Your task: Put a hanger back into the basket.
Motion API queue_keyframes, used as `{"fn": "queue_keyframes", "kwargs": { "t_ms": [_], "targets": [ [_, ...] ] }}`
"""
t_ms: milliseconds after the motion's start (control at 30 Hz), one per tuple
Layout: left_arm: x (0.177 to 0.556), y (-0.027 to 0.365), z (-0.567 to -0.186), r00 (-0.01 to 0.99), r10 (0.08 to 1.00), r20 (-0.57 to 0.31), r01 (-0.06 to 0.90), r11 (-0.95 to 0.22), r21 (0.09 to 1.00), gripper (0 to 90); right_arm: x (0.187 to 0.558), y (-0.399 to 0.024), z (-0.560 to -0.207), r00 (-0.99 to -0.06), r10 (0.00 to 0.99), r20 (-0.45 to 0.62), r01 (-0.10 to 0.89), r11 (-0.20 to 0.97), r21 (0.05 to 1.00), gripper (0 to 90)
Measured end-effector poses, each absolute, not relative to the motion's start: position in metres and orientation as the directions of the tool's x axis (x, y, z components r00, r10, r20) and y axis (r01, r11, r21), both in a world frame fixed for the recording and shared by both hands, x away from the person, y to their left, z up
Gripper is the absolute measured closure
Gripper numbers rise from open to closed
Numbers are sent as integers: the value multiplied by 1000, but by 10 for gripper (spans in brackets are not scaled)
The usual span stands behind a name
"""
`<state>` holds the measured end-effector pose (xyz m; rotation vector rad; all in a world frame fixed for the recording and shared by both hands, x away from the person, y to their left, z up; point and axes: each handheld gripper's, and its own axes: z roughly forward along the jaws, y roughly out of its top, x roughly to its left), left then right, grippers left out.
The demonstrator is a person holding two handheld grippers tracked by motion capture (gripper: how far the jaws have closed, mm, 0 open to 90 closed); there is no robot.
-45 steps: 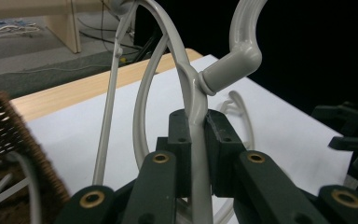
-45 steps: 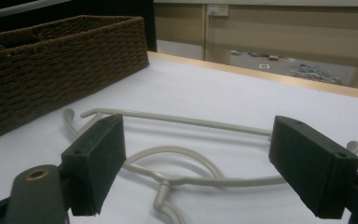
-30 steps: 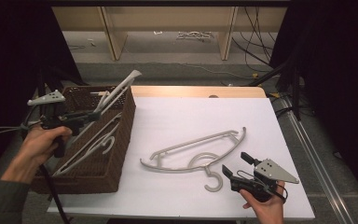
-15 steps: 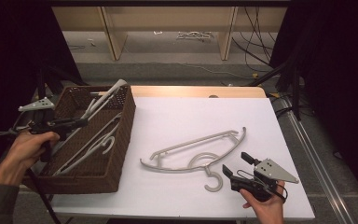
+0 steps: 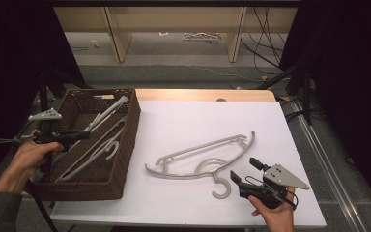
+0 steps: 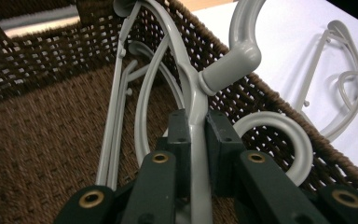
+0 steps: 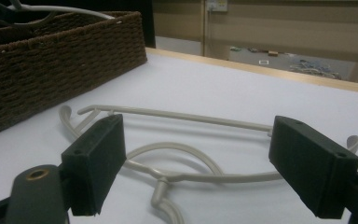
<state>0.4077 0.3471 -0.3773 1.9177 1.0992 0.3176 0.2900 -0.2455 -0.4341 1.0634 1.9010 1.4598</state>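
- My left gripper (image 6: 193,135) has its jaws clamped on the grey hanger (image 6: 193,88), gripping its flat neck just below the hook.
- That hanger lies in the brown wicker basket (image 5: 125,145), on top of another grey hanger (image 5: 84,162) on the basket floor.
- The basket sits at the left end of the white tabletop (image 5: 198,121).
- My right gripper (image 5: 248,172) rests at the near right edge, jaws wide apart and holding nothing.
- A third hanger (image 5: 203,157) lies flat on the tabletop just ahead of those open jaws, not touching them.
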Motion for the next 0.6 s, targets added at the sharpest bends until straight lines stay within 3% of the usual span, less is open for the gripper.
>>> {"fn": "queue_keyframes", "kwargs": {
  "t_ms": [367,600],
  "targets": [
    [417,331,-405,603,787,-127,636,-379,672,809,289,-244,-434,-571,818,77,289,113,951,197],
    [417,330,-413,604,787,-122,652,-401,644,808,290,-244,-434,-568,820,67,283,118,952,197]
  ]
}}
